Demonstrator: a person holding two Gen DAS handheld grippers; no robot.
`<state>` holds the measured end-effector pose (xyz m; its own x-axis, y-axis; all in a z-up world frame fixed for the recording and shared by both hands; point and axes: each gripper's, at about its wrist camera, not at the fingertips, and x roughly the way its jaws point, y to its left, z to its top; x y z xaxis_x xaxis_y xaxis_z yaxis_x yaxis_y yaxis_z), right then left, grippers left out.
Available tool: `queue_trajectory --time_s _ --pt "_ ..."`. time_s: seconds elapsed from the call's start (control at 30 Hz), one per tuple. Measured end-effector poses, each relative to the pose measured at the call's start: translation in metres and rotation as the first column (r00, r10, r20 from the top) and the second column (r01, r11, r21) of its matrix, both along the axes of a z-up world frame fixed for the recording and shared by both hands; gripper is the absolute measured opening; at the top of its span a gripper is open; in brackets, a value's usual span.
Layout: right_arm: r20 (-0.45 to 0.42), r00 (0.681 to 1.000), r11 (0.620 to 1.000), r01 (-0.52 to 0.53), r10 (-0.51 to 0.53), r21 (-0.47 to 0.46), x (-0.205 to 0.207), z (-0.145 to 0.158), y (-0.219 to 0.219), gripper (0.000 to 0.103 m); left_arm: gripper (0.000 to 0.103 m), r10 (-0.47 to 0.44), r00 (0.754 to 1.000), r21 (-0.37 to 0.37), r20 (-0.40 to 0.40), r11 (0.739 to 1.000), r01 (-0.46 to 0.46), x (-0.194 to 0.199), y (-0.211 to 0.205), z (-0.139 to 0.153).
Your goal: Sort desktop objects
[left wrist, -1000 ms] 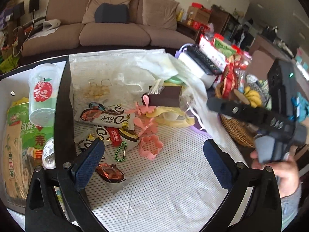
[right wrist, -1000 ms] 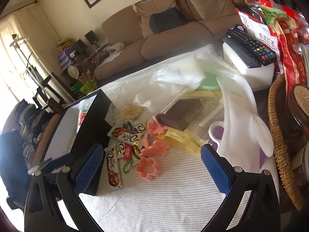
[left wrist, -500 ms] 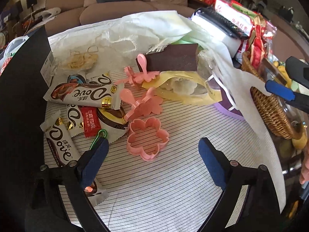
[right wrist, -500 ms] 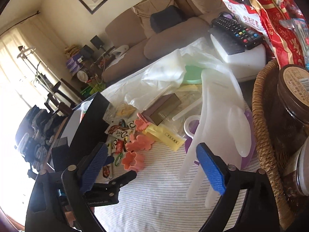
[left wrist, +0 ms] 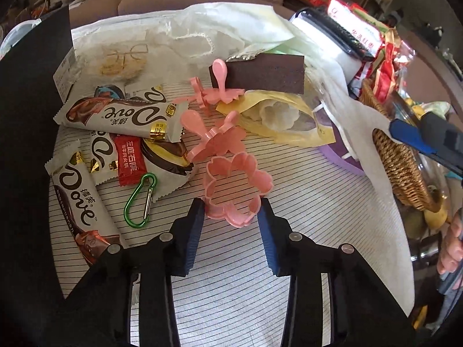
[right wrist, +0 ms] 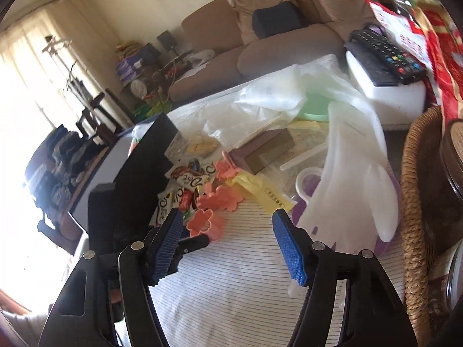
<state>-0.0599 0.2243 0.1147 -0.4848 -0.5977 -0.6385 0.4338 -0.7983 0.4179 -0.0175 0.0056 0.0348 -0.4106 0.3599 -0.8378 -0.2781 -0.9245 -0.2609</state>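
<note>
Closing your left gripper (left wrist: 231,211) around the pink flower cutter (left wrist: 238,185), you are pinching its near walls because it is lying clear of the chocolate bars (left wrist: 115,112) at ten o'clock; your right gripper (right wrist: 228,231) is hovering spread wide, holding nothing.

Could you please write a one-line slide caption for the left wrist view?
Left gripper closes its blue pads around a pink flower-shaped cutter on the striped cloth, beside Dove bars and a green carabiner.
</note>
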Motion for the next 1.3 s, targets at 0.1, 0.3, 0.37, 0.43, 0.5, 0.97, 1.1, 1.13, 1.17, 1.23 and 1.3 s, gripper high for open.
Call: queue_trajectory --time_s 0.1,0.3,0.37,0.43,0.5,0.97,1.1,1.13,1.17,1.23,1.3 --pt "0.027 0.999 0.995 -0.023 0.02 0.101 -0.006 -0.019 -0.023 0.056 0.035 -0.012 1.0 0.005 0.012 1.0 0.012 0.008 -0.007 0.002" --pt "0.047 0.995 0.942 0.069 -0.089 0.329 -0.024 -0.057 -0.03 0.036 0.035 -0.055 0.998 0.011 0.032 0.998 0.055 0.024 -0.015 0.007" --pt "0.032 0.994 0.935 0.089 -0.107 0.342 -0.026 -0.058 -0.028 0.034 0.035 -0.067 0.997 0.018 0.041 0.998 0.066 0.027 -0.017 0.007" --pt "0.026 0.994 0.923 0.089 -0.106 0.374 -0.029 -0.06 -0.03 0.034 0.036 -0.073 0.996 0.026 0.044 0.997 0.072 0.028 -0.019 0.007" --pt "0.012 0.995 0.894 0.083 -0.098 0.44 -0.03 -0.067 -0.038 0.034 0.035 -0.074 0.996 0.034 0.048 0.997 0.073 0.029 -0.021 0.008" --pt "0.262 0.948 0.96 -0.227 0.179 0.165 0.0 -0.077 -0.055 0.031 0.036 -0.07 0.996 0.09 0.061 0.994 0.064 0.043 -0.062 0.036" --pt "0.363 0.833 0.898 -0.44 0.417 -0.021 0.047 -0.08 -0.078 0.033 0.036 -0.083 0.994 0.078 0.076 0.994 0.077 0.045 -0.065 0.032" --pt "0.36 0.817 0.881 -0.473 0.45 -0.027 0.057 -0.078 -0.083 0.034 0.036 -0.085 0.993 0.071 0.085 0.994 0.079 0.045 -0.065 0.03" --pt "0.356 0.815 0.876 -0.481 0.457 -0.022 0.06 -0.075 -0.083 0.034 0.036 -0.086 0.992 0.064 0.093 0.995 0.08 0.045 -0.064 0.026" --pt "0.345 0.852 0.904 -0.427 0.395 0.021 0.057 -0.071 -0.074 0.036 0.036 -0.089 0.99 0.05 0.107 0.995 0.084 0.045 -0.061 0.019" --pt "0.329 0.893 0.941 -0.337 0.307 0.038 0.045 -0.066 -0.057 0.038 0.036 -0.096 0.988 0.045 0.125 0.995 0.091 0.045 -0.056 0.012"
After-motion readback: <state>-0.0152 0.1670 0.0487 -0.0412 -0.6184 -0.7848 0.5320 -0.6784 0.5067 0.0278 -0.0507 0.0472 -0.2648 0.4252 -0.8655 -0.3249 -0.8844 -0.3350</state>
